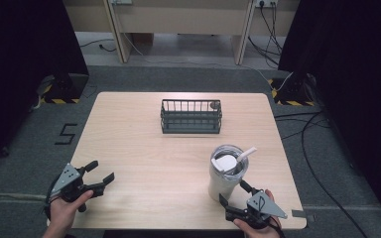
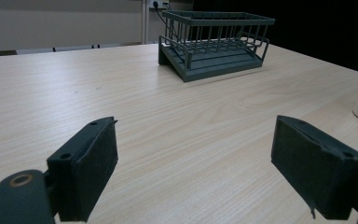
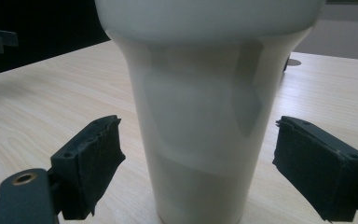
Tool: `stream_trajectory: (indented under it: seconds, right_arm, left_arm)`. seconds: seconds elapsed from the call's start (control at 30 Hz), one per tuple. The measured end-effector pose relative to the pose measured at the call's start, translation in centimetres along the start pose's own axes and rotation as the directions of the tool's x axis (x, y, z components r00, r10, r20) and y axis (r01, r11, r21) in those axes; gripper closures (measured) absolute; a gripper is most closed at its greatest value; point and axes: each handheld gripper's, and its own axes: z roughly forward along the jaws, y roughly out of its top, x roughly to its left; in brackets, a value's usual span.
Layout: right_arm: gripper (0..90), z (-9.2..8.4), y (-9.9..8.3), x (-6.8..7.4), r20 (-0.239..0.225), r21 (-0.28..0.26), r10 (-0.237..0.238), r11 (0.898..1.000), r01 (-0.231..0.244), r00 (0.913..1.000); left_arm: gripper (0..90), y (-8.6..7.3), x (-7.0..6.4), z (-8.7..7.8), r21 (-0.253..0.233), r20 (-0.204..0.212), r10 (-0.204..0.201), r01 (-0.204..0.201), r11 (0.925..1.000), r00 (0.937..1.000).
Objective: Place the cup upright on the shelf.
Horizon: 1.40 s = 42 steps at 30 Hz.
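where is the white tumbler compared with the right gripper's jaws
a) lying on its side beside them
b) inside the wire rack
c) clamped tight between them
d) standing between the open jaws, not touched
d: in the right gripper view the white tumbler stands upright on the table between the right gripper jaws, with a gap showing on each side, so the jaws are open and not yet gripping it.

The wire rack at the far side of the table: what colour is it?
Dark grey-green all over; the wire rack shows best in the left gripper view.
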Motion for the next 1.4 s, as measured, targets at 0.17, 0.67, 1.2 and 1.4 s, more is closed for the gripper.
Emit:
stream_trajectory:
  seconds: [0.17,0.67,1.2,1.4]
  right_arm:
    - [14.6,0.8,0.4,0.1,0.000,-0.005,-0.004,1.000,0.004,1.0000]
    - [11.8,2.0,0.7,-0.2,0.009,-0.018,0.006,1.000,-0.006,0.9999]
    - [1.6,3.4,1.0,0.1,0.003,-0.020,0.018,1.000,-0.018,0.9998]
    - [2.1,4.0,1.0,0.0,0.007,-0.022,0.029,0.999,-0.029,0.9996]
  left_arm:
    - [14.1,0.0,0.0,0.0,0.000,-0.001,0.000,0.000,1.0000,1.0000]
    - [14.1,0.0,0.0,0.0,0.001,0.002,0.000,0.000,1.0000,1.0000]
    - [14.1,0.0,0.0,0.0,0.000,0.003,0.001,-0.001,1.0000,1.0000]
    - [14.1,0.0,0.0,0.0,0.000,0.005,0.000,0.000,1.0000,1.0000]
